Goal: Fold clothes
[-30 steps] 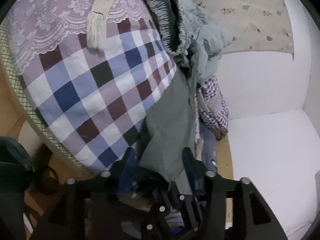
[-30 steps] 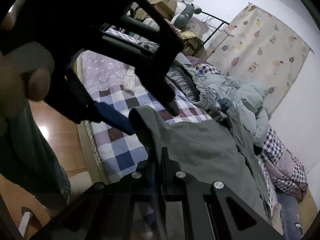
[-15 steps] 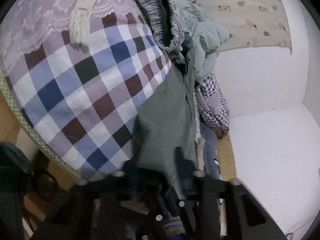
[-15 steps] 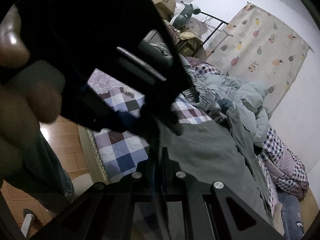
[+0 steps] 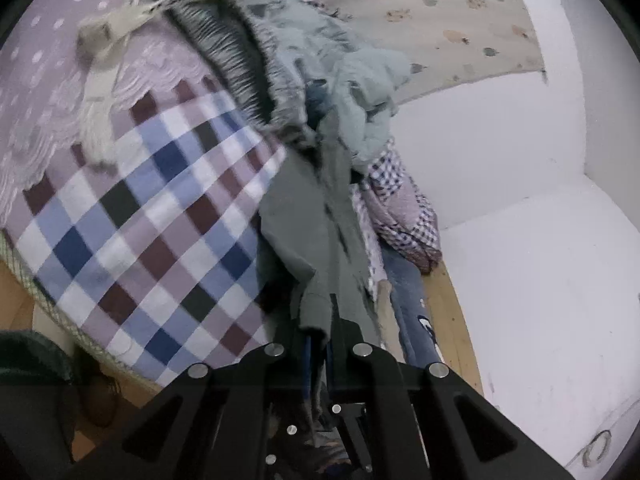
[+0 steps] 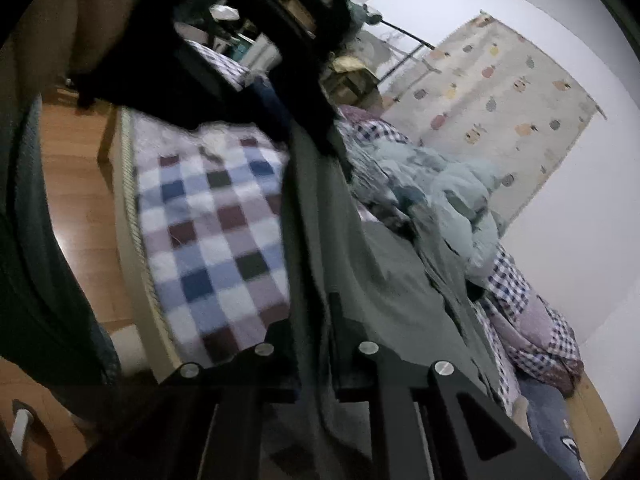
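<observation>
Jaws of left tool (image 5: pixel 318 340), open earlier, now pinch grey-green garment (image 5: pixel 304 216).

A bed (image 5: pixel 24 248) with a pale woven edge carries everything. A checked blanket in blue, maroon and white squares (image 5: pixel 160 232) covers its near end, and a lilac lace-edged cover with white dots (image 5: pixel 48 92) lies beyond it. On them rest a cream fringed cloth strip (image 5: pixel 100 92), a grey-green garment (image 6: pixel 384 272) and a heap of pale blue-grey clothes (image 5: pixel 360 80). Beside the bed is a wooden floor (image 6: pixel 76 184).
</observation>
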`<state>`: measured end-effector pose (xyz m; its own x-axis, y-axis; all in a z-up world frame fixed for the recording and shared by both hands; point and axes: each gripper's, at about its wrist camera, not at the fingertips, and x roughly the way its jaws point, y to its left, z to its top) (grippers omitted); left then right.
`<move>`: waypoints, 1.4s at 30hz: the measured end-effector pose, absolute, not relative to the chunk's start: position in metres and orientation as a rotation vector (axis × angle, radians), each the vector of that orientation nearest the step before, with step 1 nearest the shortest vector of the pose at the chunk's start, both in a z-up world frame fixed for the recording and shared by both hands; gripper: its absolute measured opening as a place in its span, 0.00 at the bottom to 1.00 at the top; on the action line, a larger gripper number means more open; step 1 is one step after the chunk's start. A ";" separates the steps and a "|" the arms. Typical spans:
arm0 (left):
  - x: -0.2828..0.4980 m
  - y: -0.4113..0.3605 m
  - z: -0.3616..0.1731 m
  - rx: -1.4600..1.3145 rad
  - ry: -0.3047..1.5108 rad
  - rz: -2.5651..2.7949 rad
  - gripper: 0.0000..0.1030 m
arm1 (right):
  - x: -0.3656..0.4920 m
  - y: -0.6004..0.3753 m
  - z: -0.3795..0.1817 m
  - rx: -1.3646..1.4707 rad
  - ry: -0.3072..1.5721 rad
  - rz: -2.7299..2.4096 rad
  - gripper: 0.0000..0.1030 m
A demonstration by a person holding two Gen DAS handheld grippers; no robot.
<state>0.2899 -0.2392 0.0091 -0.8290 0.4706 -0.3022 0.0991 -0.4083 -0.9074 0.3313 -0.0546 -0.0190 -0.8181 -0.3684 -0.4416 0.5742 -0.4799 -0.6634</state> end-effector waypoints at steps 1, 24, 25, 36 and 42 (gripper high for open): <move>0.290 -0.240 0.011 -0.775 -1.554 2.329 0.03 | 0.329 -0.049 -0.019 0.335 1.157 -2.297 0.09; 0.290 -0.237 0.046 -0.655 -1.561 2.328 0.03 | 0.308 0.121 -0.061 0.685 1.623 -2.313 0.13; 0.290 -0.237 0.049 -0.651 -1.558 2.327 0.03 | 0.309 0.128 -0.063 0.689 1.651 -2.307 0.13; 0.289 -0.232 0.086 -0.611 -1.540 2.317 0.03 | 0.326 0.194 -0.082 0.682 1.857 -2.315 0.20; 0.287 -0.237 0.107 -0.573 -1.508 2.334 0.02 | 0.321 0.209 -0.076 0.611 1.866 -2.427 0.27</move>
<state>0.2868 -0.2370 0.1066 -0.8744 0.4562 -0.1651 -0.0370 -0.4020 -0.9149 0.3212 0.2090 -0.0758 -0.9233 0.2186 -0.3158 0.2491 -0.2851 -0.9256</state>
